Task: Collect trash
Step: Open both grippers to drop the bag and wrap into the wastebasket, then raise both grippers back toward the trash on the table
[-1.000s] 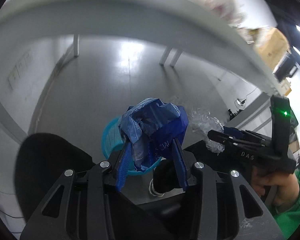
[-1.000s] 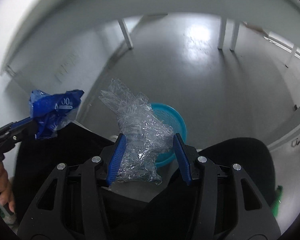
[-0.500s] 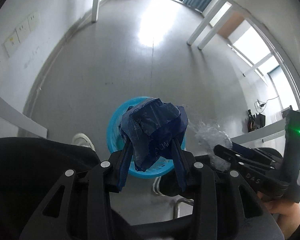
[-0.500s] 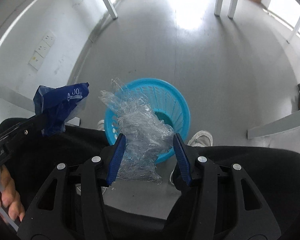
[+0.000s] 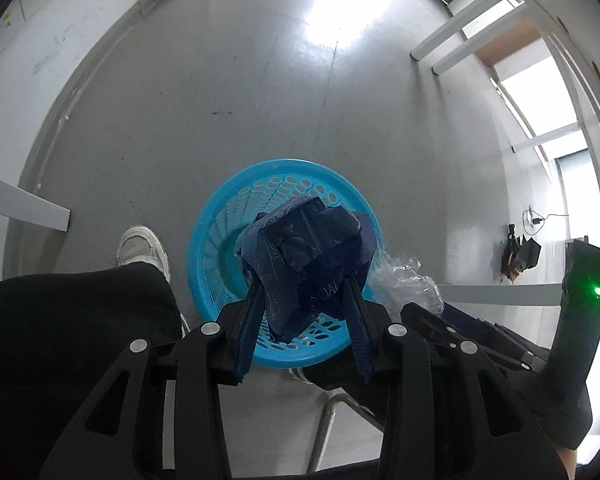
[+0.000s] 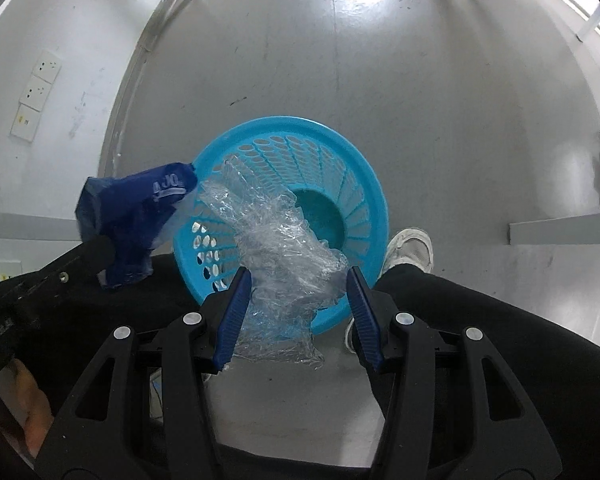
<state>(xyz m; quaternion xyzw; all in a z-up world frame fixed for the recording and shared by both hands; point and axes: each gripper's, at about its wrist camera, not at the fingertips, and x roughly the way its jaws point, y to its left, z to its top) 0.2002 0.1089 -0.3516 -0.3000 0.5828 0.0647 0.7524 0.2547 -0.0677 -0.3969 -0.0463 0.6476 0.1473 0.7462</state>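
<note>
Between the left claw's point(image 5: 304, 312) blue fingers point(image 5: 248, 328), left wrist view: crumpled blue wrapper point(image 5: 308, 264), clamped, hanging over the mouth of the blue basket point(image 5: 220, 216) on the grey floor point(image 5: 220, 100) below. Clear plastic point(image 5: 404, 280) just right of the claw, white shoe point(image 5: 142, 246) to its left.

Right wrist view: right claw point(image 6: 298, 300) clenched on crumpled clear plastic point(image 6: 284, 256), above the basket point(image 6: 340, 152) rim. Blue wrapper point(image 6: 132, 216) off to its left, in the other claw. Shoe point(image 6: 410, 246) to the right.

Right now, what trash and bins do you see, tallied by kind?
Blue plastic bag, in the left gripper: 1
Clear plastic wrap, in the right gripper: 1
Blue basket on the floor: 1
Total: 3
</note>
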